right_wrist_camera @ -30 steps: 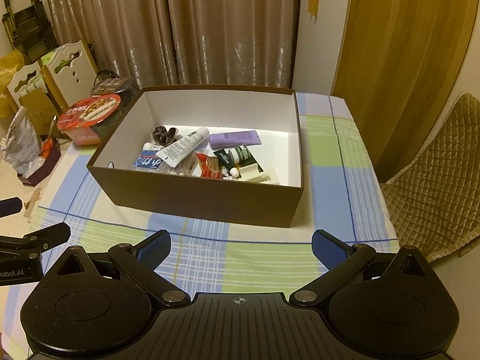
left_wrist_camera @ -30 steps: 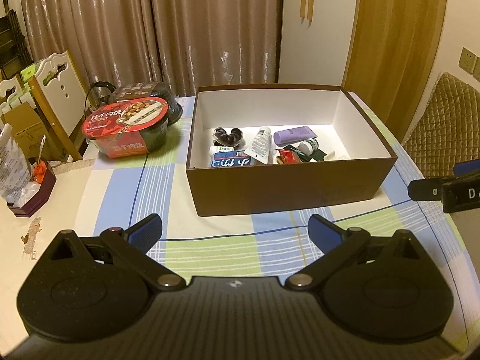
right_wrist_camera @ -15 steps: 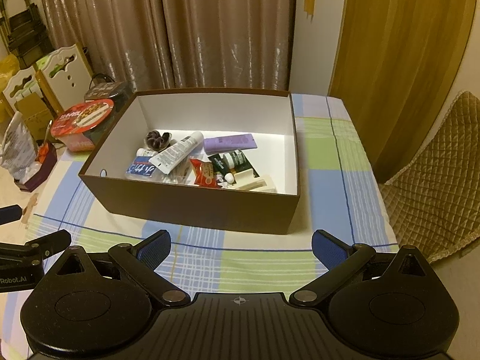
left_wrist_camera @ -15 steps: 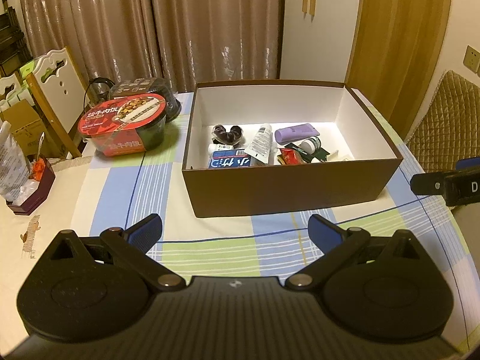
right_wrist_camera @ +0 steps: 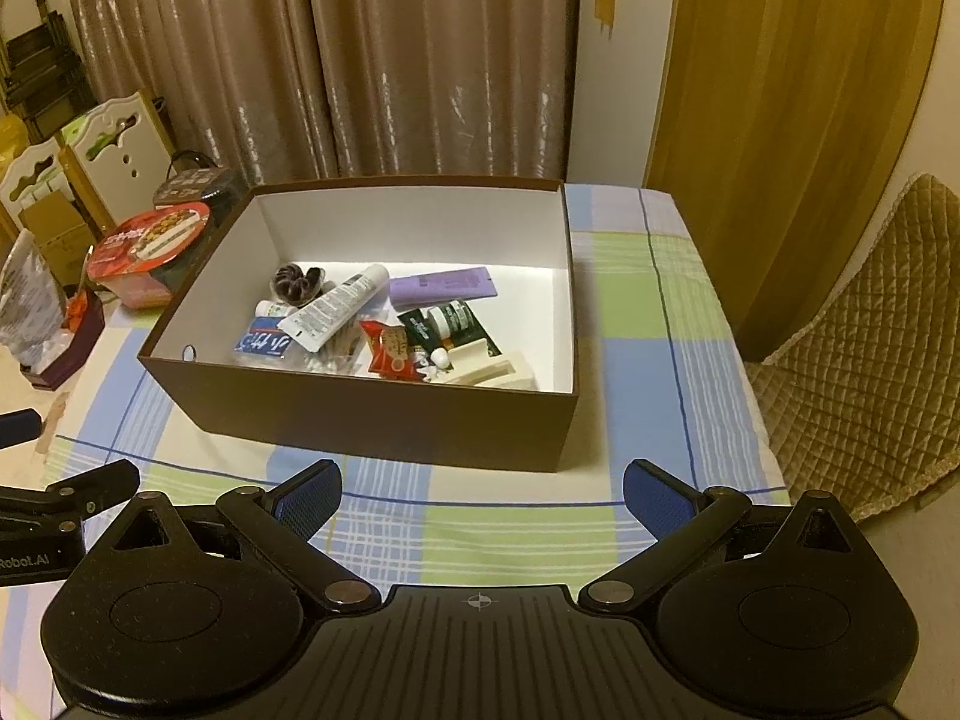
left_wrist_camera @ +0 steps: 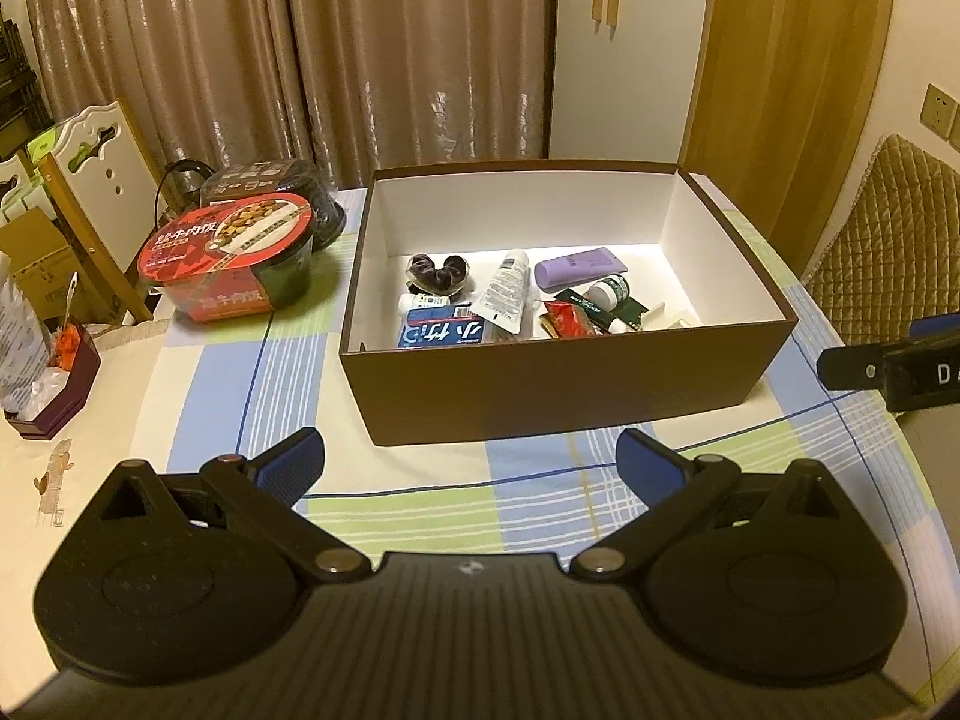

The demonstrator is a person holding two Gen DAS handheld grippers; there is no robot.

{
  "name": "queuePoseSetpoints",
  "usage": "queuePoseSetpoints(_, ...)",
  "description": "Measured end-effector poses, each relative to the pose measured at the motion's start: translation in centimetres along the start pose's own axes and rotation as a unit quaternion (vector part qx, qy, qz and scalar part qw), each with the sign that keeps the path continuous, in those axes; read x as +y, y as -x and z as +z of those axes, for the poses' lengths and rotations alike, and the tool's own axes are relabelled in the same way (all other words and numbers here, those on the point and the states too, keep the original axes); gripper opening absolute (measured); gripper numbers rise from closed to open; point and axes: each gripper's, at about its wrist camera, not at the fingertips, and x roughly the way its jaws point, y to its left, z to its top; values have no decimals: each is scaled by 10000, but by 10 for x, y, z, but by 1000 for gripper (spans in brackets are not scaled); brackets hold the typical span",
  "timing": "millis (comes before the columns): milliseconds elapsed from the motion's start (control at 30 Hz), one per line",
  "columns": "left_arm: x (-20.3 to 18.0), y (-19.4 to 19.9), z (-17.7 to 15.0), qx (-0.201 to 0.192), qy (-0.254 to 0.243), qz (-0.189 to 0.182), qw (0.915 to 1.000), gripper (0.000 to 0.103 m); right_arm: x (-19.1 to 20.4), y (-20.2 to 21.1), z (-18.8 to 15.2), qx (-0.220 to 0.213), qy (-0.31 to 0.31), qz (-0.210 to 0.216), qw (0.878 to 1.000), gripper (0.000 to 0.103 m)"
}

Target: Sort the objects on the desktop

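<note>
Chair right view only — box, tongs agape

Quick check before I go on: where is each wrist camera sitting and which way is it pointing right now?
Left wrist: on the left gripper, above the table's near edge, facing the brown box; its open fingers show, the right gripper at the right edge.
Right wrist: on the right gripper, right of the left one, facing the box; the left gripper shows at left.
Shared: box, white tube, checked tablecloth.
</note>
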Motion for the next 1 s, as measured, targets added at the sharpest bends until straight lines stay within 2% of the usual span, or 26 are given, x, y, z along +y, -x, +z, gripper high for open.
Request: queuePoseSetpoints(1000, -2, -18, 13, 100, -43, 32, 9999, 102, -8, -19, 9, 80, -43, 33, 10000, 102)
